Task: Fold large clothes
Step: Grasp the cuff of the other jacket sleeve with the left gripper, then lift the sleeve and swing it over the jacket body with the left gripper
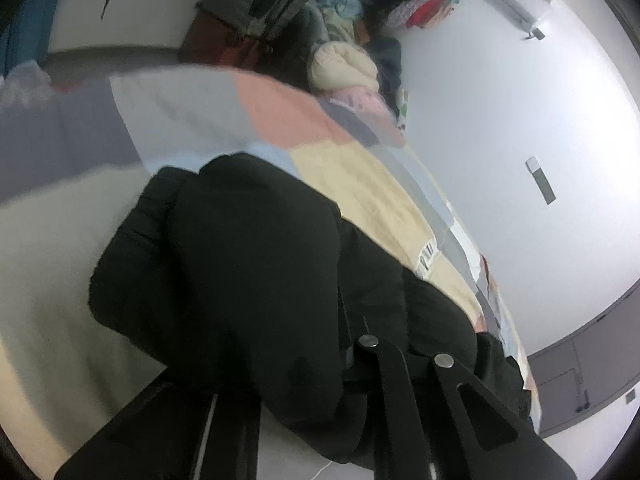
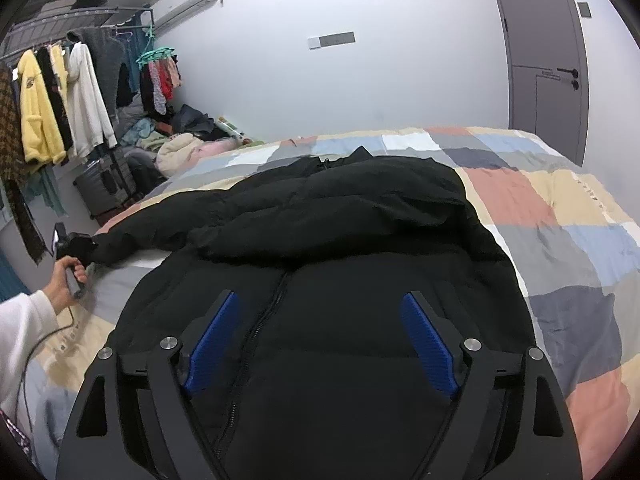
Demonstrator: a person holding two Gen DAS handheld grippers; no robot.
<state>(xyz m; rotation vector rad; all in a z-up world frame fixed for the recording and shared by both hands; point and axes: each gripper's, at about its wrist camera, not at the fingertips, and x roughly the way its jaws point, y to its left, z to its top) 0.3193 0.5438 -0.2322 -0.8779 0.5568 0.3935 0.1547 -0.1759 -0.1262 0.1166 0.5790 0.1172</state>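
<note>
Lying front-up on the patchwork bed [image 2: 560, 208], the black puffer jacket [image 2: 340, 220] had its zipper [image 2: 276, 300] toward the right tool [image 2: 320, 344], whose blue pads [image 2: 428, 340] stood wide apart above the hem. Left tool [image 2: 80, 248] was clamped on the sleeve cuff [image 2: 108, 246] at the bed's left edge, left hand [image 2: 66, 280] gripping its handle. Hanging clothes [image 2: 60, 100] lined the far wall.

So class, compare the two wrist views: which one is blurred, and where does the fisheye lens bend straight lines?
Left wrist view: motion blur smears the patchwork quilt and black puffer jacket; the bed edge bows. Right wrist view: sharp, evenly lit, the jacket's zip crisp between the right gripper's open blue pads; the grey door curves near the rim.
</note>
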